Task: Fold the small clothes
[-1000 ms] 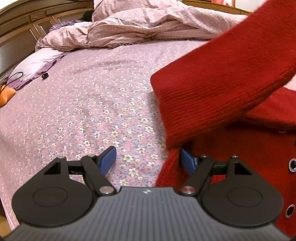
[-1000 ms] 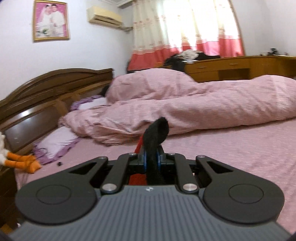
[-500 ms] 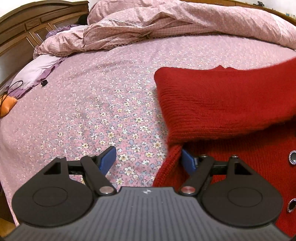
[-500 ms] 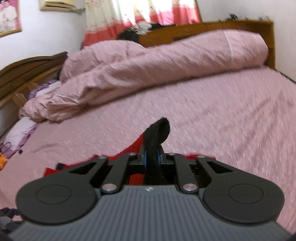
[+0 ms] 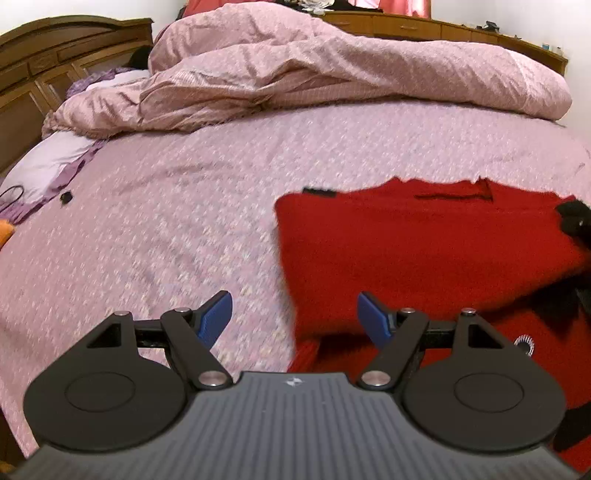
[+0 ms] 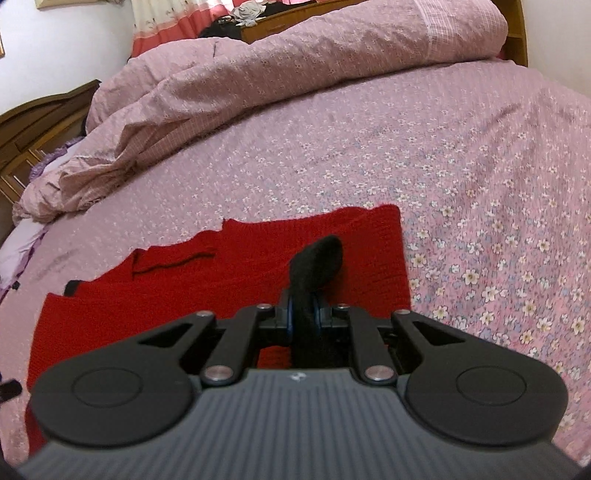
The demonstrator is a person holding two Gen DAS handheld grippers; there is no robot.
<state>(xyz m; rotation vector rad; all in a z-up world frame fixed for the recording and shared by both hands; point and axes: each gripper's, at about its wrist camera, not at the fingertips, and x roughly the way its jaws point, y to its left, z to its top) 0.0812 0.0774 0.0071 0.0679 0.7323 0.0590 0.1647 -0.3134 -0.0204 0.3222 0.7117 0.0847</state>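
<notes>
A red knitted cardigan (image 5: 424,251) lies spread on the floral bed sheet (image 5: 166,229), with one silver button (image 5: 524,343) showing near its right side. One sleeve is folded across its body. The sleeve ends in a black fuzzy cuff (image 6: 317,258), and my right gripper (image 6: 303,310) is shut on it, low over the red knit (image 6: 166,306). That cuff (image 5: 572,218) also shows at the right edge of the left wrist view. My left gripper (image 5: 293,306) hangs open above the cardigan's left edge, nothing between its blue pads (image 5: 218,314).
A crumpled pink duvet (image 5: 295,74) is heaped along the far side of the bed. A wooden headboard (image 5: 55,55), a pale pillow (image 5: 48,162) and a small black object (image 5: 66,197) are at the left. A wooden dresser (image 5: 424,26) stands behind.
My right gripper came down with the cuff, and the raised sleeve now lies across the cardigan. The left gripper lifted a little and stayed open.
</notes>
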